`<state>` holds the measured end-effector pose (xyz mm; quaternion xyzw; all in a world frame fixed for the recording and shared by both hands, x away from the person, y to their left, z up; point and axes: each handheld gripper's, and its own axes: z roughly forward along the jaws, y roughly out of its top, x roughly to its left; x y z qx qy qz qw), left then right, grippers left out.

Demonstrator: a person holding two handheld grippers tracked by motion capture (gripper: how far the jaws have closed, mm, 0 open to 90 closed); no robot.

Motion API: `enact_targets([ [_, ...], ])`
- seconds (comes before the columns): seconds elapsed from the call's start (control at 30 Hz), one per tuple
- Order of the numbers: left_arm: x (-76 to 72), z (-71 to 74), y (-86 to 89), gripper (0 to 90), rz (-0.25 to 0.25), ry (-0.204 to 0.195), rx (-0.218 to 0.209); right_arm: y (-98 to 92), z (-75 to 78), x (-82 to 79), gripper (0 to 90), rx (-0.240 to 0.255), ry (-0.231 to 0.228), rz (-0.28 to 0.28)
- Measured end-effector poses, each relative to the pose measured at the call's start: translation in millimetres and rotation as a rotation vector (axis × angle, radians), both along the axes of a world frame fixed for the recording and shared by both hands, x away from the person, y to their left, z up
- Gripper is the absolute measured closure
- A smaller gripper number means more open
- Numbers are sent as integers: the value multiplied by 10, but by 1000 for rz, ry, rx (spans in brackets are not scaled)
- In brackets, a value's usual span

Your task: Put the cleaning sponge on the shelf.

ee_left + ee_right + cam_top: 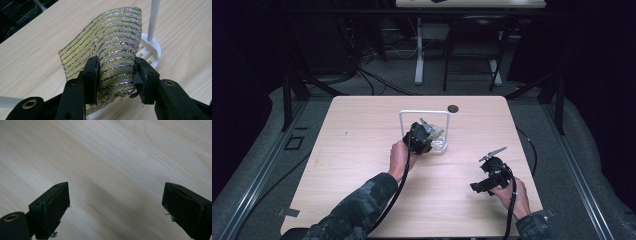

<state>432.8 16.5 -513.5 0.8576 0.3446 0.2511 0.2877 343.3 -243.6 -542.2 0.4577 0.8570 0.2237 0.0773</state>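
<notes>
A shiny cloth [112, 42] with gold and silver stripes stands bunched up between the jaws of my left gripper [116, 72], which is shut on its lower part. The cloth rises over the slotted base [150, 48] of a white rack, beside its upright post [153, 17]. In the high view the left gripper [422, 137] sits at the rack [424, 113] in the table's middle, with the cloth [435, 132] at its tip. My right gripper [116, 205] is open over bare wood, and the hand holds it near the front right [479, 186].
A small dark round disc [453, 108] lies on the wooden table [357, 150] behind the rack. Another table [469, 3] with white legs stands farther back across the floor. Cables trail from both grippers toward the front edge.
</notes>
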Motion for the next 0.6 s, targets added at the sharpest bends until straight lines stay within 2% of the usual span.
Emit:
enact_targets([
  [0.6,118,-174,-107,572,18,27,-4,6,0,-5,73,0,3,-1],
])
